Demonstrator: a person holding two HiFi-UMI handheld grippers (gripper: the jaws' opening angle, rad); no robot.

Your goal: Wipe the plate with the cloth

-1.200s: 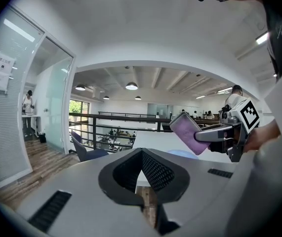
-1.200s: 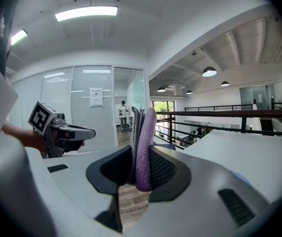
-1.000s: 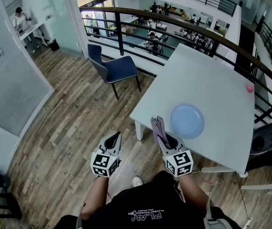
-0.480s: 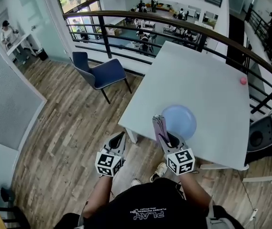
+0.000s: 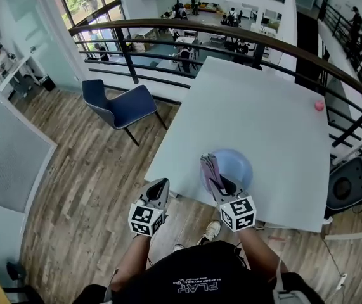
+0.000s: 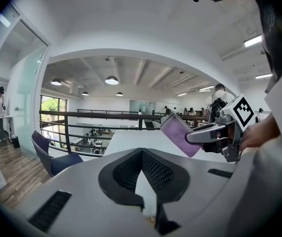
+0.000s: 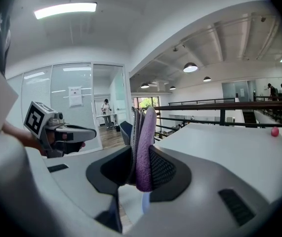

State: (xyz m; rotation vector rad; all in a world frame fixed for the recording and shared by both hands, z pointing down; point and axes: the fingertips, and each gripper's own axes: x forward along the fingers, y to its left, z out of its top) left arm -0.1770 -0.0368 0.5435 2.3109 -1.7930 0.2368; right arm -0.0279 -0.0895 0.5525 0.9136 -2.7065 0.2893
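Head view: person stands at near edge of white table (image 5: 263, 100), one gripper in each hand, both held out in front and pointing toward 12 o'clock.

R gripper (image 5: 217, 181): clenched on a folded purple cloth (image 5: 208, 167). Cloth stands upright betw. the jaws and sticks out past the tips. Right gripper view confirms: pads press both sides of the cloth, grey fold on the inner side, purple on the outer. In the head view the cloth overlaps the 9 o'clock edge of the plate; contact w/ plate can't be told from here.

Plate (image 5: 236, 165): pale blue, round, lying flat on table near its front edge, at 12–1 o'clock from R gripper.

L gripper (image 5: 158, 186): clenched, nothing in it. Left gripper view shows jaw tips meeting, only table & floor beyond. It sits at 9 o'clock of R gripper, over wood floor (image 5: 79, 182), just off the table's corner. The two are near but apart.

Other: small pink ball (image 5: 319, 106) on table at far 2 o'clock, well apart from plate. Blue chair (image 5: 120, 106) on floor at 10 o'clock, beside table. Dark railing (image 5: 187, 27) curves round behind table at 12 o'clock. A shoe (image 5: 210, 232) shows under R gripper at 6 o'clock.
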